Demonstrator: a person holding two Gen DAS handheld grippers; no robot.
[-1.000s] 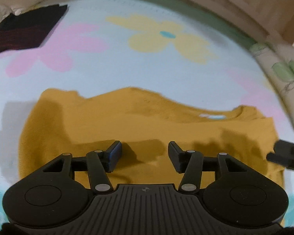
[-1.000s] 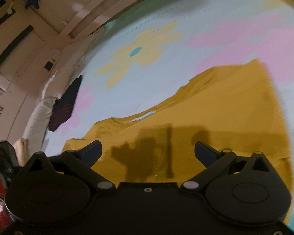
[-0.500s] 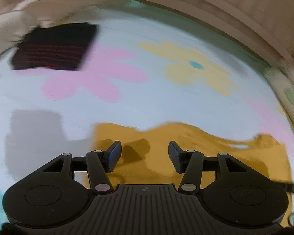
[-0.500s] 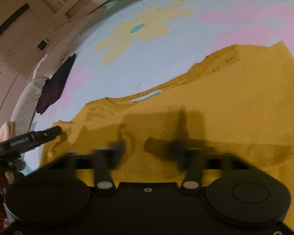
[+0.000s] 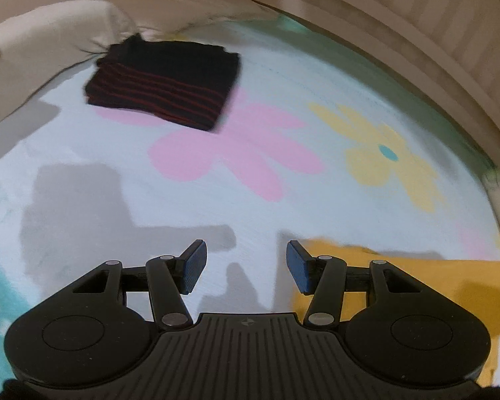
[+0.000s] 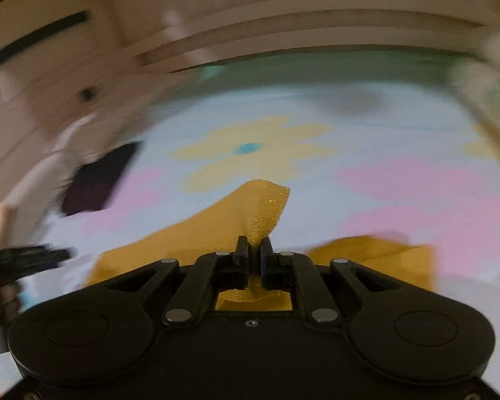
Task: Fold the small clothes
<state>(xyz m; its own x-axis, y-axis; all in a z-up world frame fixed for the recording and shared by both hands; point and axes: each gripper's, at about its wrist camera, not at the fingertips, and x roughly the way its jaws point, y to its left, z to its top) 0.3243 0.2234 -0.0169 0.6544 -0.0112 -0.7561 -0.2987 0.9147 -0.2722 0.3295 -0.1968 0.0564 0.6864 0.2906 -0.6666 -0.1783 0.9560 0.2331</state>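
Observation:
A mustard-yellow knit top (image 6: pixel 216 230) lies on the flowered bed cover. My right gripper (image 6: pixel 253 248) is shut on a fold of its edge, and the cloth stands up in a peak above the fingers. In the left wrist view only the top's left corner (image 5: pixel 450 276) shows, at lower right behind the right finger. My left gripper (image 5: pixel 246 266) is open and empty, over bare cover just left of the top.
A folded black garment with red stripes (image 5: pixel 166 83) lies at the far left of the cover (image 5: pixel 250 183), next to a cream pillow (image 5: pixel 33 56). It shows as a dark blur in the right wrist view (image 6: pixel 100 180). A wooden bed rail (image 5: pixel 416 26) runs behind.
My right gripper closed on the yellow top's edge and lifted it. My left gripper moved left off the top, staying open.

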